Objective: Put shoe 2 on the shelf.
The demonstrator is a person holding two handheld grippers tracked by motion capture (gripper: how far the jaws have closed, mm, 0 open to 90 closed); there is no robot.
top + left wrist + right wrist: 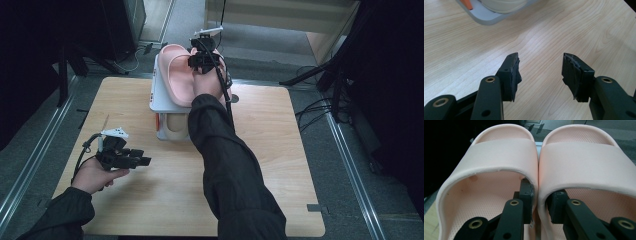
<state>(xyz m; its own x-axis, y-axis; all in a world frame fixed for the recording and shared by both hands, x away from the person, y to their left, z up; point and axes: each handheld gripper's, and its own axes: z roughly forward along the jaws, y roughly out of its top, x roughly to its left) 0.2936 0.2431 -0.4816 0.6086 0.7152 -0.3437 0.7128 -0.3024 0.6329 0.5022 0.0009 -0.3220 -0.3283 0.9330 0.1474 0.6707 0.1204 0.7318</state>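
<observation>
While the right tongs (pixel 539 205) grip the pair of pink slippers (pixel 539 165), one jaw sits inside each slipper, so the two adjoining inner walls are clamped together between the pads. In the high view, the slippers (pixel 176 70) lie side by side on top of a white box (pixel 160 97) at the far middle of the tabletop (pixel 270 165), toes pointing away from the person, and the right tongs (pixel 200 60) enter them from the heel side, with the dark sleeve (pixel 225 165) stretching diagonally across the tabletop. A cream-coloured object (pixel 175 127) is visible through the near face of the box, with an orange part at its left corner. The left tongs (pixel 140 159) hover near the left front of the tabletop, well apart from the box, with their jaws spread wide. In the left gripper view, the left tongs (pixel 540 67) hold nothing, with bare wood between the pads.
</observation>
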